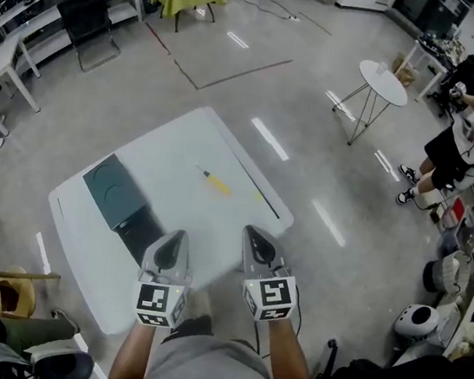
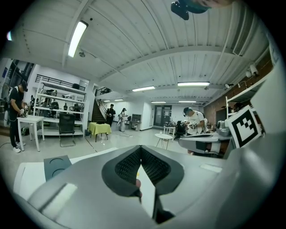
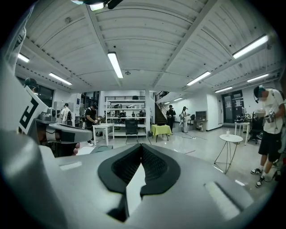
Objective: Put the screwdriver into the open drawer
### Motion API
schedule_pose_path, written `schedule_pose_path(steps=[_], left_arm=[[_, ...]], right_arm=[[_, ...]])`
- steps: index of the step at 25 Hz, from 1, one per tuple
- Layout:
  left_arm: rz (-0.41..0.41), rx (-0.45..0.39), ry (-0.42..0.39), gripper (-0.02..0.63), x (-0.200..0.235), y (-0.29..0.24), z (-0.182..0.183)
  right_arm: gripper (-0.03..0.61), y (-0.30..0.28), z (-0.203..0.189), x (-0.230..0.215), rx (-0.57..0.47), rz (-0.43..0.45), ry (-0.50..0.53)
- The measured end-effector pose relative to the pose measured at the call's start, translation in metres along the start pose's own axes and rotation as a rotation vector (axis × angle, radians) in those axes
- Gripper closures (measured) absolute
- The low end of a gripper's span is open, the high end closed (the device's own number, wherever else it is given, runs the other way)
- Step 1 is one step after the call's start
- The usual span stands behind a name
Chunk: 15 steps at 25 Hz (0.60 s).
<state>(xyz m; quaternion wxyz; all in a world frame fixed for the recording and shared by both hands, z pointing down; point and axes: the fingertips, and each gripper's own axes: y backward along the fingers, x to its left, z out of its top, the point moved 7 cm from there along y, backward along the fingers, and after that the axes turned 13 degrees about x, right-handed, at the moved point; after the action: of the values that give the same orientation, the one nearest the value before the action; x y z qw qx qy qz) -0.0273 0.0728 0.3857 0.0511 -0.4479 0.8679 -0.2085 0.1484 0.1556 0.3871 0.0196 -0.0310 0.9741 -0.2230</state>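
Right now the white worktop (image 1: 225, 152) is carrying everything; the dark grey drawer unit (image 1: 113, 190) is sitting on its left part, with the open drawer (image 1: 136, 233) sticking out toward the near edge; the left gripper (image 1: 180, 234) and right gripper (image 1: 253, 229) are hovering over the near edge, pointing roughly level; the jaws of each are pressing together with nothing between them, as both gripper views are showing; the yellow-handled screwdriver (image 1: 214, 181) is lying flat mid-worktop, ahead of both grippers, apart from them and outside the drawer. Judging the step in hand as the reach; doing it well is probably meaning spreading the right jaws before arriving, tipping the nose down, setting the jaws across the handle rather than the thin shaft, and pinching mid-handle so it isn't swinging on the carry left to the drawer.
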Motion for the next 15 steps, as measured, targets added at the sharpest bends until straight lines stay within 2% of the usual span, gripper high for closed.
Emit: schedule_pose_path(steps=[8,15], left_arm=[[-0.015,0.007,0.031,0.601,0.039,-0.020,0.003],[-0.016,0.023,0.053,0.601,0.048,-0.042,0.002]], right_arm=[[0.574,-0.039,0.015,0.006,0.026,-0.020,0.011],[0.574,-0.066,0.015,-0.003,0.061,-0.032,0.019]])
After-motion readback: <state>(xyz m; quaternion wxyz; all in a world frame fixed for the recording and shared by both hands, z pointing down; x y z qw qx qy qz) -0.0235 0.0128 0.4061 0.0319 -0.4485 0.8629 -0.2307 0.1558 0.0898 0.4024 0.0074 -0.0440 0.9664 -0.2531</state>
